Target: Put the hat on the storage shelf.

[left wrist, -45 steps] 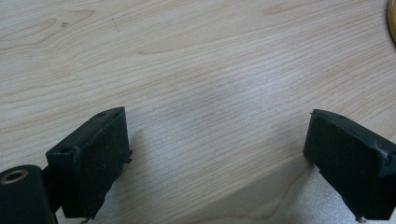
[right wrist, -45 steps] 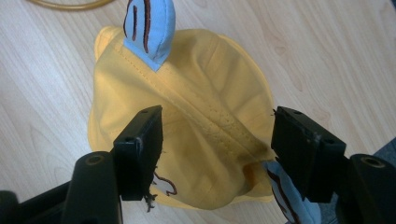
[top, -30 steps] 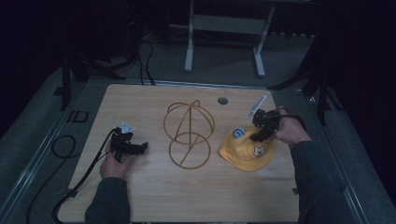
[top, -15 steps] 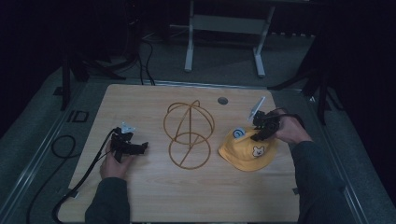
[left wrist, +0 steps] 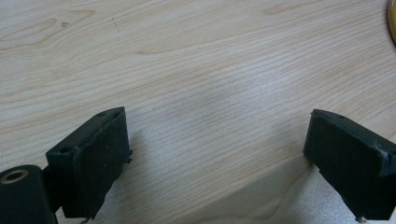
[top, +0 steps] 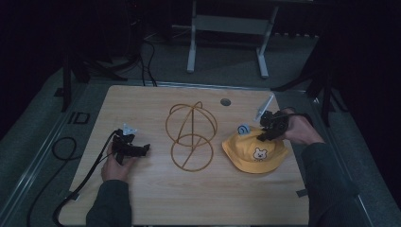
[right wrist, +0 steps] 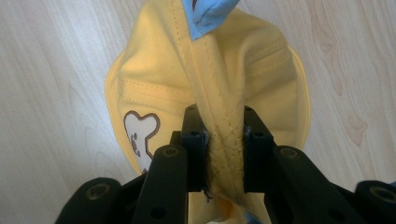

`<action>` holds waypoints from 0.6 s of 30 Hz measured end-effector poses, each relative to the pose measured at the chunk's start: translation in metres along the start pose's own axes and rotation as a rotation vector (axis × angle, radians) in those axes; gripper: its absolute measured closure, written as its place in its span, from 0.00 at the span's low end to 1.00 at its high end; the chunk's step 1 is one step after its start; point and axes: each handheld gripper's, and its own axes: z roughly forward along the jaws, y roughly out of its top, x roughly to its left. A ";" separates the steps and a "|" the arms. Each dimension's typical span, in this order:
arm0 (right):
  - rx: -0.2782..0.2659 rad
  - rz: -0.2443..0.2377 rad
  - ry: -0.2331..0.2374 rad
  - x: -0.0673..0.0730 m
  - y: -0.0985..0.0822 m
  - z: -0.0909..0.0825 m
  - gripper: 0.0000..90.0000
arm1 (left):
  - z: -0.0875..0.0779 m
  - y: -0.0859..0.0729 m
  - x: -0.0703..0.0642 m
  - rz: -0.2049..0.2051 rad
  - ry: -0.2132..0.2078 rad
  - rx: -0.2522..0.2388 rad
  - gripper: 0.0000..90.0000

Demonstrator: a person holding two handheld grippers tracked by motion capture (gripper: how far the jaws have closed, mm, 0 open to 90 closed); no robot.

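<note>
The right tongs (right wrist: 223,140) have just snapped closed, pinching the yellow hat (top: 255,151) by its brim, ready to lift, while the left tongs (left wrist: 219,158) wait wide over bare tabletop (top: 142,198).

stitched cloth hat (right wrist: 219,88), matt wood table (left wrist: 210,70) (grainy)
</note>
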 end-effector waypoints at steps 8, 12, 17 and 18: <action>-0.010 -0.017 0.005 0.006 0.004 -0.016 0.84 | 0.000 0.000 0.000 0.001 0.000 0.001 0.08; -0.028 -0.016 0.004 0.007 0.004 -0.025 0.84 | 0.000 0.000 0.000 0.001 -0.001 0.002 0.08; -0.036 -0.025 -0.003 0.009 0.006 -0.034 0.84 | 0.000 0.000 0.000 -0.001 -0.001 0.002 0.08; -0.038 -0.024 -0.003 0.010 0.006 -0.036 0.84 | 0.000 0.000 0.000 -0.002 -0.002 0.002 0.08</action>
